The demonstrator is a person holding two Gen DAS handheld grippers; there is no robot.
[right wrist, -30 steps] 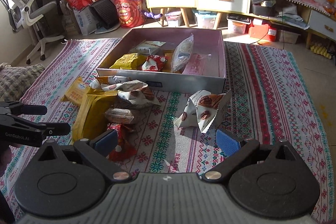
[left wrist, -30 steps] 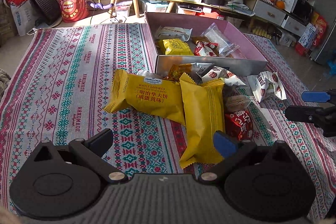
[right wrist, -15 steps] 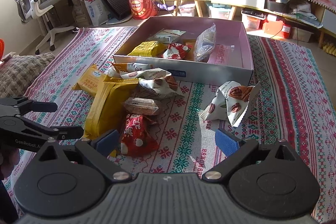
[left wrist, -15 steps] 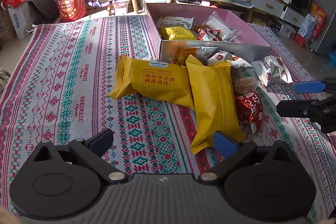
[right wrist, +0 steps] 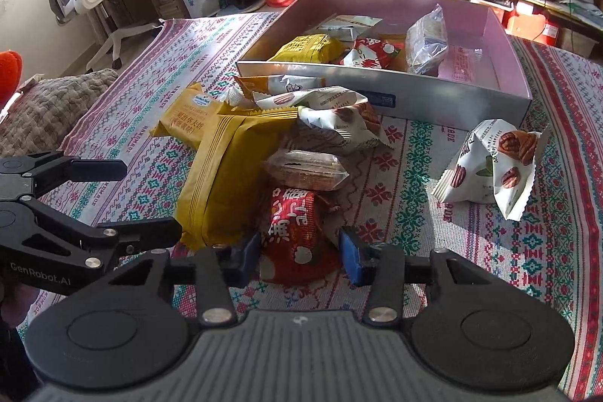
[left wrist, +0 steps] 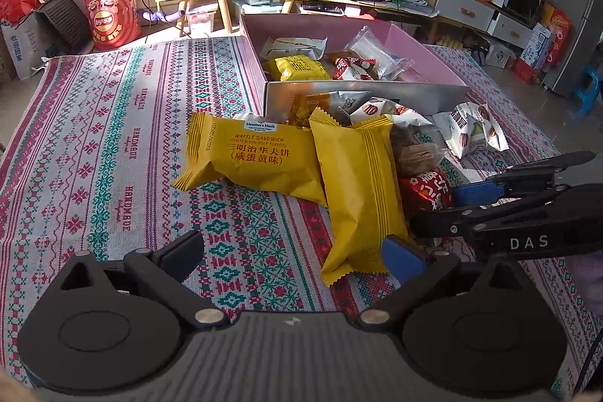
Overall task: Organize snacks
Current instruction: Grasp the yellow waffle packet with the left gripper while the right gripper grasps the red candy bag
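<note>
A red snack packet (right wrist: 294, 225) lies on the patterned cloth at the near end of a snack pile. My right gripper (right wrist: 299, 255) has its jaws closing on it, both blue pads against its sides. From the left wrist view the same gripper (left wrist: 433, 210) comes in from the right onto the red packet (left wrist: 426, 191). My left gripper (left wrist: 294, 247) is open above the cloth, its right pad beside the near end of a yellow packet (left wrist: 358, 183). A second yellow waffle packet (left wrist: 256, 157) lies to its left. The pink box (left wrist: 358, 93) behind holds several snacks.
A clear-wrapped biscuit (right wrist: 305, 170) and white pecan packets (right wrist: 339, 115) lie just behind the red packet. One pecan packet (right wrist: 490, 168) sits apart to the right. A grey cushion (right wrist: 45, 112) lies at the cloth's left edge. Cabinets and a red tin (left wrist: 109, 14) stand beyond.
My right gripper came forward and down over the red packet, and its jaws went from wide open to closed around it. The left gripper stayed where it was.
</note>
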